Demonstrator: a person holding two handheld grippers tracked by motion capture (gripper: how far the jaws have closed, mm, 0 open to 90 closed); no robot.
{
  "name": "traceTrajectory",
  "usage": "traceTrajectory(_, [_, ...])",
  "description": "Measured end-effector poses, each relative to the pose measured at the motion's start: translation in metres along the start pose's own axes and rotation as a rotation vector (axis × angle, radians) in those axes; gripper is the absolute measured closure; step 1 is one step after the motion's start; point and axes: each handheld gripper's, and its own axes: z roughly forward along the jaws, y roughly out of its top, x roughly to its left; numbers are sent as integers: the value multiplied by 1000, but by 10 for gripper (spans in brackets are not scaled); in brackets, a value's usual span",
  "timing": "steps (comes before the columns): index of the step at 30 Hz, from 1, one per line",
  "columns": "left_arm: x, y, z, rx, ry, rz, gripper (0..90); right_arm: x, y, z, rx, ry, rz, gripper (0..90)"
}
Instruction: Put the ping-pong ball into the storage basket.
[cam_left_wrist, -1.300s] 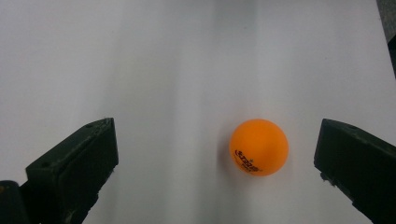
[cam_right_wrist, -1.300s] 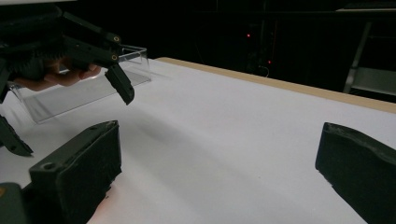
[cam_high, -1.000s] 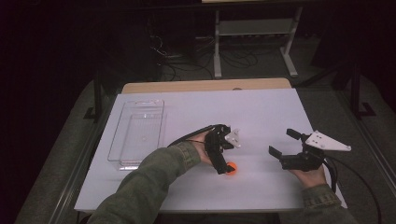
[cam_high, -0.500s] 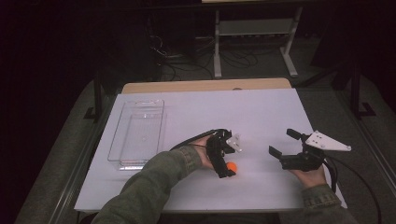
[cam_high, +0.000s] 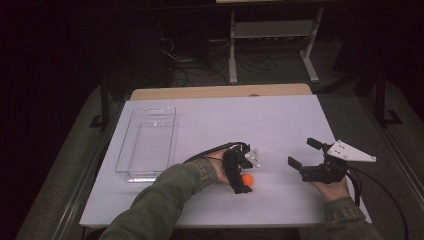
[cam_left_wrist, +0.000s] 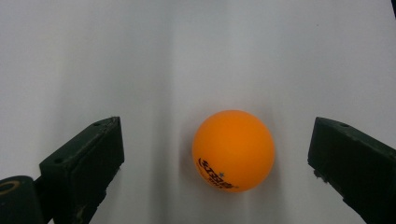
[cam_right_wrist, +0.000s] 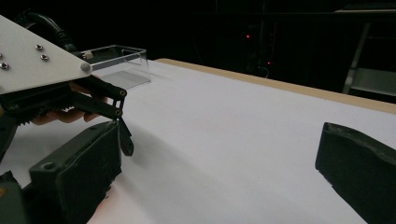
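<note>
An orange table-tennis ball (cam_high: 248, 180) (cam_left_wrist: 233, 150) rests on the white table top (cam_high: 280, 125). My left gripper (cam_high: 244, 180) (cam_left_wrist: 215, 135) points down over it, one black jaw on each side of the ball. Its jaws have just been closing a little, but a clear gap shows on both sides, so the gripper is open and the ball lies free. My right gripper (cam_high: 302, 152) (cam_right_wrist: 219, 140) hovers to the right of the ball, open with nothing between its jaws. In the right gripper view the left gripper's grey plate (cam_right_wrist: 32, 60) shows at the left.
A clear plastic tray (cam_high: 123, 150) (cam_right_wrist: 119, 60) stands on the left part of the table. A wooden strip (cam_high: 220, 92) runs along the far edge. Beyond it are a metal stand (cam_high: 272, 35) and cables on a dark floor.
My left gripper has shifted slightly over the ball, which has stayed in place. The right gripper has not moved.
</note>
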Motion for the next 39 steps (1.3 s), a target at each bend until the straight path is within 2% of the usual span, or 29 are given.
traceTrajectory(6, [0,-1,0,12,6,2,68,0,0,0,0,1,0,0])
traceTrajectory(10, [0,-2,1,25,4,8,130,0,0,0,-1,2,0,0])
traceTrajectory(14, [0,-2,1,31,-2,11,150,0,0,0,0,2,0,0])
traceTrajectory(24, [-2,-2,1,34,13,19,269,0,0,0,0,2,-1,0])
traceTrajectory(39, [-2,-2,1,28,-15,23,398,0,0,0,-1,1,-1,0])
